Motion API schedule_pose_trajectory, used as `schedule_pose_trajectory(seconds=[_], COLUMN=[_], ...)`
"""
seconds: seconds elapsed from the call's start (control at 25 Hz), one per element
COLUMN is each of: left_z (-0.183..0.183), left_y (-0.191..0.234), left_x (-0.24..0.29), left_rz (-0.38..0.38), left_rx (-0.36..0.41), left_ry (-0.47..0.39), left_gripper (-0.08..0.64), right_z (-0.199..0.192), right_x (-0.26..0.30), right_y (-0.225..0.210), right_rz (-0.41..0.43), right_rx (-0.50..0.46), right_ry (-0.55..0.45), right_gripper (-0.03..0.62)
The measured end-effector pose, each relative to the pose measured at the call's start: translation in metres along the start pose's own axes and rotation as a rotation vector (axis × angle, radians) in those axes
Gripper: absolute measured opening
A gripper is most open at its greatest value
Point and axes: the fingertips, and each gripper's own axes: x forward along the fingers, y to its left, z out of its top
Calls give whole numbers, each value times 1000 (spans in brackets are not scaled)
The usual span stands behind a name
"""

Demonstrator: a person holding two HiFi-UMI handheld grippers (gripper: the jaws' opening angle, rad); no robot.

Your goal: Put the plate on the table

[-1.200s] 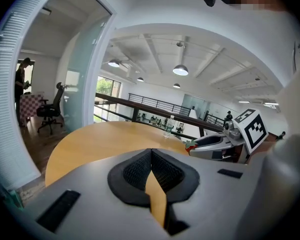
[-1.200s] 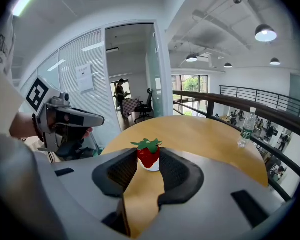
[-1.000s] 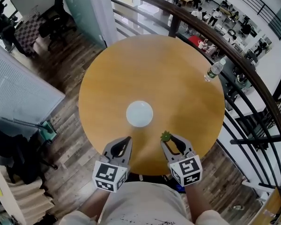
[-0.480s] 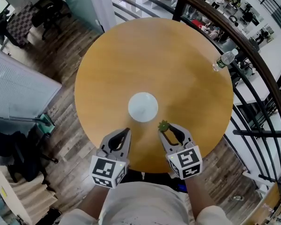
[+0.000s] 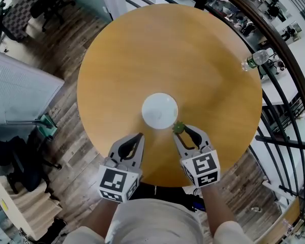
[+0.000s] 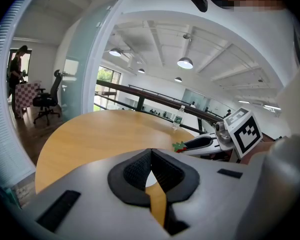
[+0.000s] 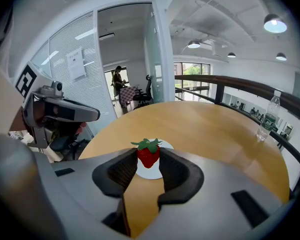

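Observation:
A white plate (image 5: 159, 111) lies empty near the middle of the round wooden table (image 5: 168, 44). My right gripper (image 5: 180, 131) is shut on a red strawberry with a green top (image 5: 179, 128), which hangs just over the plate's near right rim. In the right gripper view the strawberry (image 7: 148, 155) sits between the pads, with the plate (image 7: 149, 173) behind and below it. My left gripper (image 5: 138, 137) hovers over the table's near part, left of the plate. Its jaws meet at the tips with nothing between them (image 6: 150, 153).
A clear plastic water bottle (image 5: 256, 59) stands at the table's far right edge, next to a dark curved railing (image 5: 290, 85). Wooden floor and office chairs (image 5: 46, 6) lie beyond the table at left. A person stands far back by the chairs (image 7: 118, 81).
Both grippers have moved forward and down toward the plate. The strawberry, which hung short of the plate, now reaches its near rim. The left gripper stays shut and empty.

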Motion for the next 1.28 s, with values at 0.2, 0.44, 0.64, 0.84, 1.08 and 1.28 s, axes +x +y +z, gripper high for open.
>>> schedule_pose_trajectory(seconds=[0.2, 0.44, 0.64, 0.84, 1.08, 1.28], left_z=[-10, -17, -23, -31, -33, -38], left_y=[9, 21, 26, 32, 35, 40], left_x=[12, 22, 35, 46, 53, 56], left_rz=[-1, -2, -8, -10, -9, -6], left_rx=[-9, -13, -20, -21, -24, -38], left_ry=[18, 36, 54, 65, 67, 77], left_gripper=[23, 23, 23, 23, 23, 23], right_z=[-6, -11, -15, -25, -40, -43], right_x=[19, 42, 61, 83, 95, 107], right_y=[-3, -8, -11, -14, -17, -17], right_rz=[12, 12, 17, 20, 30, 35], right_rx=[-26, -33, -37, -52, -90, -112], right_ry=[26, 47, 71, 100, 147, 164], right_gripper=[147, 147, 147, 147, 147, 147])
